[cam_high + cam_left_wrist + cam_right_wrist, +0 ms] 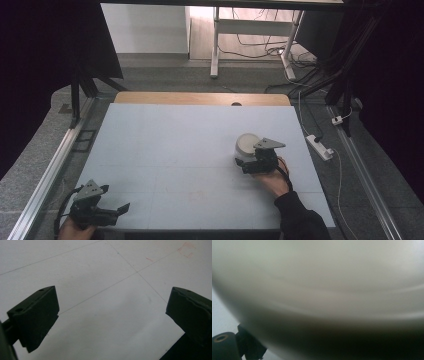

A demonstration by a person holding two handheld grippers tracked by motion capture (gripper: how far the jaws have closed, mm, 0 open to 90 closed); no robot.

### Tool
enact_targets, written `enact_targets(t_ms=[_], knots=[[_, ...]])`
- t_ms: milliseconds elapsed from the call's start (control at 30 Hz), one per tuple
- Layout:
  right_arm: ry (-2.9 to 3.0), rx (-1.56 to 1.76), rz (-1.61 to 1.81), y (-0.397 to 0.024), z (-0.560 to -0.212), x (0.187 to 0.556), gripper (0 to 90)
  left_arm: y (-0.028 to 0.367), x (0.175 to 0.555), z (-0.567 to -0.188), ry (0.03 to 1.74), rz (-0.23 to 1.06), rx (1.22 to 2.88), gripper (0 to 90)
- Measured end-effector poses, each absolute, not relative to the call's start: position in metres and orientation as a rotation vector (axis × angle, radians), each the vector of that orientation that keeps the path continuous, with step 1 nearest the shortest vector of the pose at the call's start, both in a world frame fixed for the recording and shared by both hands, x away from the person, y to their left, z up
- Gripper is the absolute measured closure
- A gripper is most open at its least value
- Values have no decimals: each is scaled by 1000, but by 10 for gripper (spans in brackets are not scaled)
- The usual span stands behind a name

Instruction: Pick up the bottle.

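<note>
The table [165, 150] has a pale blue-grey top, with a strip of bare wood along its far edge and a small dark hole near the middle of that strip. Thin straight lines cross the top and split it into large squares; in the left gripper view two of them meet, and a small faint red square is drawn near them. A white bowl [247, 145] sits on the top, right of centre and nearer the right edge than the left.

The round white plastic container [324, 290] is a close blur, hiding the right gripper's jaw tips. At six o'clock in the high view, the picture's edge cuts off the left hand [75, 231].
</note>
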State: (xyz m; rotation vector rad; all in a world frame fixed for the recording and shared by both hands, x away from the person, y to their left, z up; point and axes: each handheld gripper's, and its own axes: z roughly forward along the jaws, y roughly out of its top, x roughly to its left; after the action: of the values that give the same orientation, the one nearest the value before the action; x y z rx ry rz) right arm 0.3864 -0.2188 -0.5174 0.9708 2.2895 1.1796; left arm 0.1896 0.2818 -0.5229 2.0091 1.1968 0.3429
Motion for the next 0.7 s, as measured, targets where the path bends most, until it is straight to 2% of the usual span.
enact_targets(t_ms=[700], knots=[[2278, 959, 1185, -216, -510, 382, 67, 282, 190, -523, 1193, 341, 2008, 0]])
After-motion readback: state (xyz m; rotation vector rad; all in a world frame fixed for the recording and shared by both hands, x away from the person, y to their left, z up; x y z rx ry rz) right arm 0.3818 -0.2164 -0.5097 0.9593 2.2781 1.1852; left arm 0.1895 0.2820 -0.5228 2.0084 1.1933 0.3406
